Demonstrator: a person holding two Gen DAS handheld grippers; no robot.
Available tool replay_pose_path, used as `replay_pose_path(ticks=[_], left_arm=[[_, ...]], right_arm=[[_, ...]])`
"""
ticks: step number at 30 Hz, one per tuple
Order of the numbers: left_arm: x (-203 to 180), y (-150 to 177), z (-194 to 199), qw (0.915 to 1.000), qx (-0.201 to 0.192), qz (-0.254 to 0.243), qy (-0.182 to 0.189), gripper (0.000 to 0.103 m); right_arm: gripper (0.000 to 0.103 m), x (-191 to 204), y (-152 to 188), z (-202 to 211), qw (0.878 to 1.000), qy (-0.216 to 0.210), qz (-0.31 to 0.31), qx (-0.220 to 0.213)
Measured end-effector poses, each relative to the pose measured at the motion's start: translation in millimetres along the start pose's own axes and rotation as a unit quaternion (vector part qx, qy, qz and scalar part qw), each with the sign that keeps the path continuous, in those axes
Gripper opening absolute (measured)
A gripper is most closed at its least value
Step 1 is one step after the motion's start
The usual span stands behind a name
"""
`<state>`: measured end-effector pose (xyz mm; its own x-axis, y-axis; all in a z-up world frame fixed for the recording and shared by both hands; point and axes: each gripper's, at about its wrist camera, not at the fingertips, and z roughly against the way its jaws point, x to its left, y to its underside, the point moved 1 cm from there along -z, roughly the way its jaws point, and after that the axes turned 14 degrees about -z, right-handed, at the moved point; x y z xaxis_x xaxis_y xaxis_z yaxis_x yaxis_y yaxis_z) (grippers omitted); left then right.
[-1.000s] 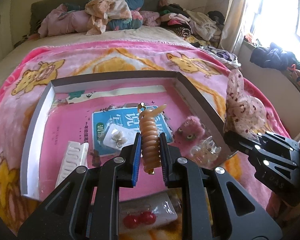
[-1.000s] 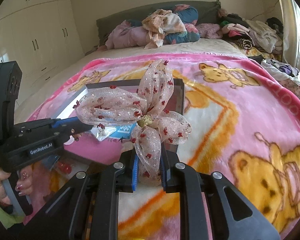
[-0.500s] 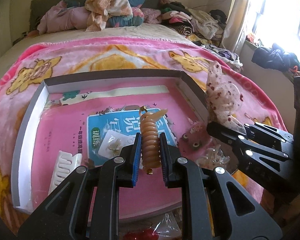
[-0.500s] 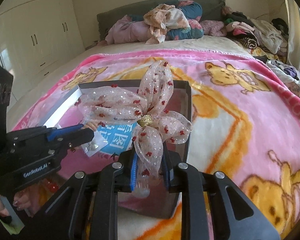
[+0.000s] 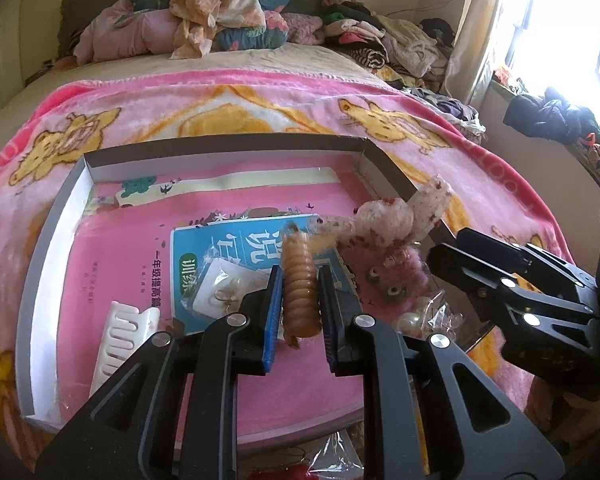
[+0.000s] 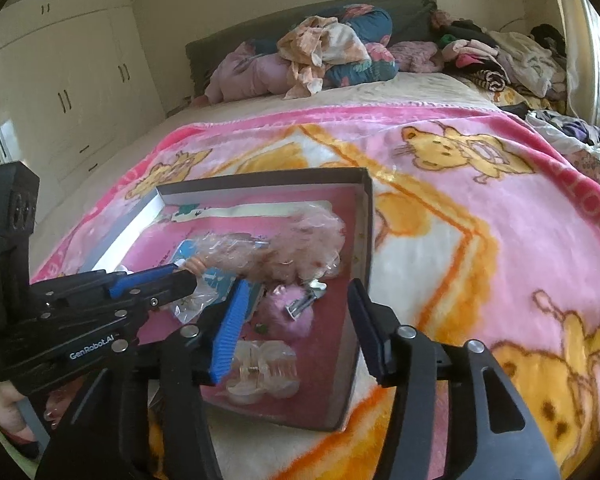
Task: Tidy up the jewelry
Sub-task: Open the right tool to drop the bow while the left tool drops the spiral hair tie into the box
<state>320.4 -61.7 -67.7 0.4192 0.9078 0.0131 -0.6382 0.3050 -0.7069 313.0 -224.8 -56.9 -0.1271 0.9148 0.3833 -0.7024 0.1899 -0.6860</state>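
Note:
My left gripper (image 5: 299, 300) is shut on a ribbed amber hair clip (image 5: 300, 292) and holds it over the open grey box (image 5: 52, 248) on the bed. My right gripper (image 6: 296, 320) is open and empty above the box's near right corner (image 6: 364, 240). The sheer bow with red dots (image 5: 392, 220) lies loose in the box beside a pink fuzzy clip (image 5: 396, 280); it is blurred in the right wrist view (image 6: 284, 248). The left gripper also shows in the right wrist view (image 6: 180, 270).
In the box lie a white comb clip (image 5: 120, 340), a bagged earring card (image 5: 224, 292), a clear claw clip (image 6: 264, 372) and a blue booklet (image 5: 220, 248). A pink bear blanket (image 6: 480, 220) covers the bed. Piled clothes (image 5: 220, 20) lie at the head.
My right gripper opened and let go of the sheer bow, which dropped into the box. Both grippers moved forward over the box. The left gripper still holds the amber clip.

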Motion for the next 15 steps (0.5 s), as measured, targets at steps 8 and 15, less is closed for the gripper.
replay_pose_path(ticks=[8, 15], left_arm=[[1.9, 2.6, 0.5, 1.0, -0.001, 0.007, -0.005, 0.022], [4.2, 5.1, 12.8, 0.9998, -0.011, 0.012, -0.014, 0.041]], right_arm=[[0.066, -7.3, 1.5, 17.6, 1.0, 0.01, -0.009, -0.022], [0.079, -11.9, 5.3, 35.1, 0.999, 0.021, -0.018, -0.042]])
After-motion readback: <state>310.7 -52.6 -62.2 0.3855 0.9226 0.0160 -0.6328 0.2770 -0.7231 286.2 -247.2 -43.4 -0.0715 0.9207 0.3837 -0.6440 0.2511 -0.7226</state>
